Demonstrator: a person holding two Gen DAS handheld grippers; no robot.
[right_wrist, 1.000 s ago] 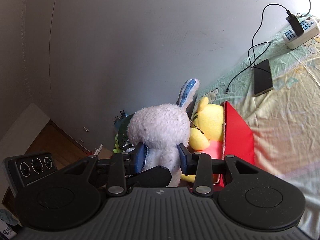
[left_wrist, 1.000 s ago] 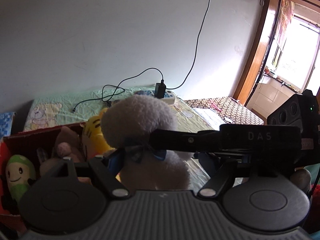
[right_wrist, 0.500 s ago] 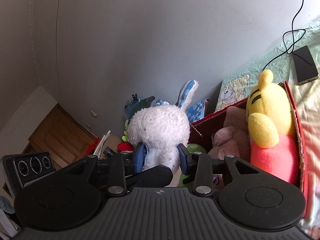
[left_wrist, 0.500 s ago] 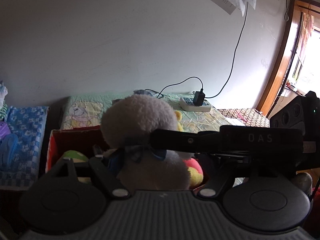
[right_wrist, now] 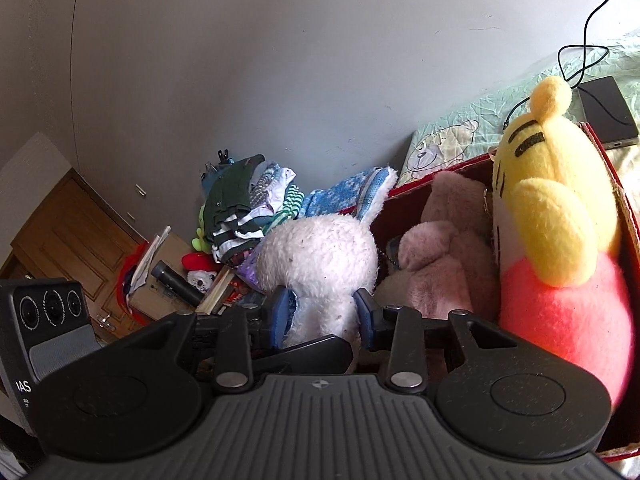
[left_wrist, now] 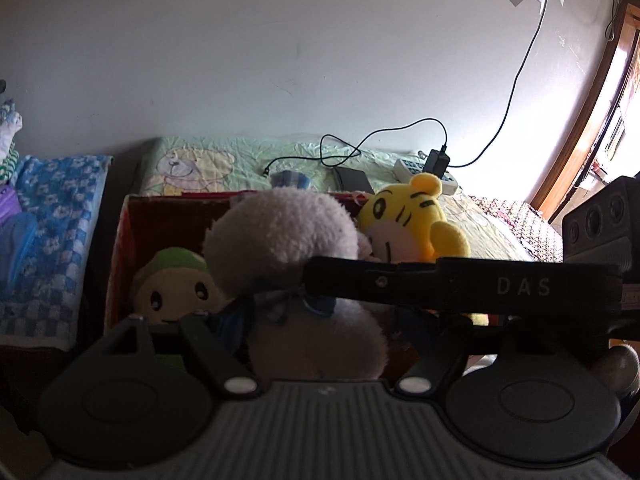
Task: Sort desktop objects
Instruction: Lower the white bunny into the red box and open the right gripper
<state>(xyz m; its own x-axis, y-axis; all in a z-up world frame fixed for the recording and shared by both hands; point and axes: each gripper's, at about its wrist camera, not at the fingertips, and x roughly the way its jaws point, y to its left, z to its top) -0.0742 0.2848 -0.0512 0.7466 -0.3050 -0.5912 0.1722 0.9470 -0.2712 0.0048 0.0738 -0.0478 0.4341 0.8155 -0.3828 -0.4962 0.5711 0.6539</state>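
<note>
Right wrist view: right hand-held gripper (right_wrist: 322, 314) clamping white plush (right_wrist: 318, 256), hanging over red box (right_wrist: 622, 196). Left hand-held gripper (left_wrist: 320, 320): clamped too, seemingly. Releasing remaining; yellow tiger (right_wrist: 556, 184) already boxed.

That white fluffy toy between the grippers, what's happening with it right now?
A person is holding the white plush toy with both handheld grippers at once. The right gripper has its blue pads clamped on the toy's neck, and the left gripper squeezes it from the other side. The toy hangs over a red box that already holds a yellow tiger plush, a green-capped doll and a pink plush.
</note>
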